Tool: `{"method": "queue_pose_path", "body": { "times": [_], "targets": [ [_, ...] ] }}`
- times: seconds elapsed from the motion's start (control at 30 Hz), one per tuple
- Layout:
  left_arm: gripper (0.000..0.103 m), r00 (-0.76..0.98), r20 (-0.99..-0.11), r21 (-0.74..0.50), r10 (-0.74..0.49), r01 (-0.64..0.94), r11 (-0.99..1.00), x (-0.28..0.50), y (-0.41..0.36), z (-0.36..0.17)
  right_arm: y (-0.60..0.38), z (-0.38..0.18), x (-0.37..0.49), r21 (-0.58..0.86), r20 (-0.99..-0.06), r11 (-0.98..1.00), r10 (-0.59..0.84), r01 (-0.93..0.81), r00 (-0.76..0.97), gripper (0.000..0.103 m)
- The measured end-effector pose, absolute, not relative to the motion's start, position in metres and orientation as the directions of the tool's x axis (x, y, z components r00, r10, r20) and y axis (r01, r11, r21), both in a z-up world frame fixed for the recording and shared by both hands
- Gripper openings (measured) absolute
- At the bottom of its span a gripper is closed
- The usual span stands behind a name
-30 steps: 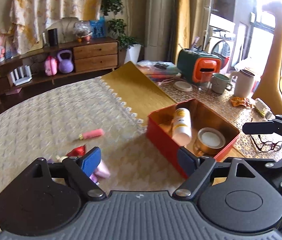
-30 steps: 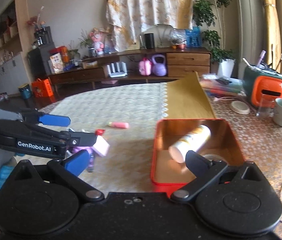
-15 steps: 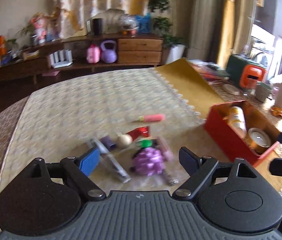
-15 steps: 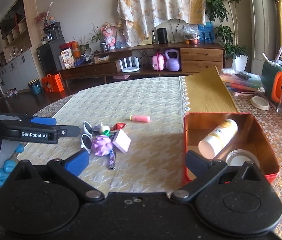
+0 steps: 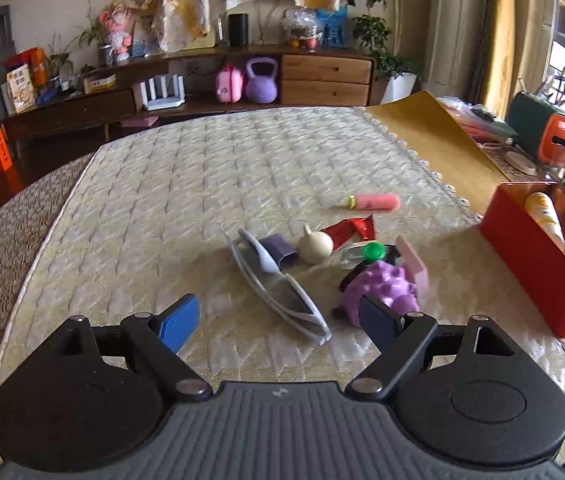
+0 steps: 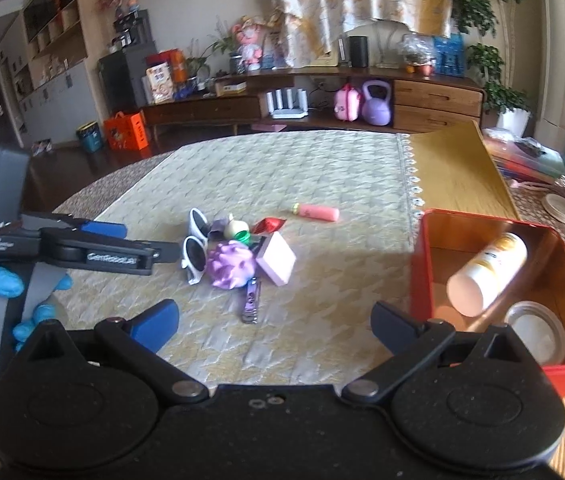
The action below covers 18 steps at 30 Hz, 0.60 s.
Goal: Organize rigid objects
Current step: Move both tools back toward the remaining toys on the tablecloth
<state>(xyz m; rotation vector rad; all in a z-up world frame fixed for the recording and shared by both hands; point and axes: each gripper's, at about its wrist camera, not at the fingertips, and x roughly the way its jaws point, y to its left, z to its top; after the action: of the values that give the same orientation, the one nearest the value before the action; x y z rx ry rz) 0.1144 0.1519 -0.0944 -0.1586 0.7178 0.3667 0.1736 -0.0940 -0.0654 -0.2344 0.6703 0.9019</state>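
Observation:
A red tin box [image 6: 418, 264] stands on the table at the right and holds a white and yellow bottle [image 6: 486, 276] and a round lid [image 6: 534, 332]. A pile lies left of it: white sunglasses [image 5: 278, 288], a purple bumpy toy [image 5: 382, 288], a pink block [image 6: 276, 258], a nail clipper [image 6: 251, 300], a cream knob [image 5: 314, 244], a red tube [image 5: 350, 229]. A pink tube [image 5: 374, 202] lies apart behind. My left gripper [image 5: 278, 320] is open just before the sunglasses. My right gripper [image 6: 274, 320] is open and empty, short of the clipper.
A cream quilted cloth [image 5: 202, 184] covers the table, with a gold mat [image 5: 426, 132] folded up at its right edge. Behind the box stand a green and orange appliance [image 5: 546, 132] and cups. A wooden sideboard [image 6: 322, 96] stands beyond the table.
My left gripper has swung left from over the red box to the pile and come close to the sunglasses. The right gripper has turned left too, so the box sits further right in its view.

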Motion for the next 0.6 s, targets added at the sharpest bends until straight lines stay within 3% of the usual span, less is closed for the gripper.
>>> {"method": "queue_pose_path", "body": {
  "times": [0.23,0.6],
  "targets": [
    [0.087,0.675,-0.671,-0.004,0.307,-0.417,0.909,0.124,0.16,-0.106,-0.071,-0.075,0.176,0.061,-0.651,0.578,0.641,-0.814,0.407,0.1],
    [0.086,0.645,-0.706,-0.034,0.294,-0.445,0.895,0.143,0.168,-0.126,-0.037,-0.094,0.187,0.02,-0.682,0.542,0.622,-0.84,0.385,0.086]
  ]
}}
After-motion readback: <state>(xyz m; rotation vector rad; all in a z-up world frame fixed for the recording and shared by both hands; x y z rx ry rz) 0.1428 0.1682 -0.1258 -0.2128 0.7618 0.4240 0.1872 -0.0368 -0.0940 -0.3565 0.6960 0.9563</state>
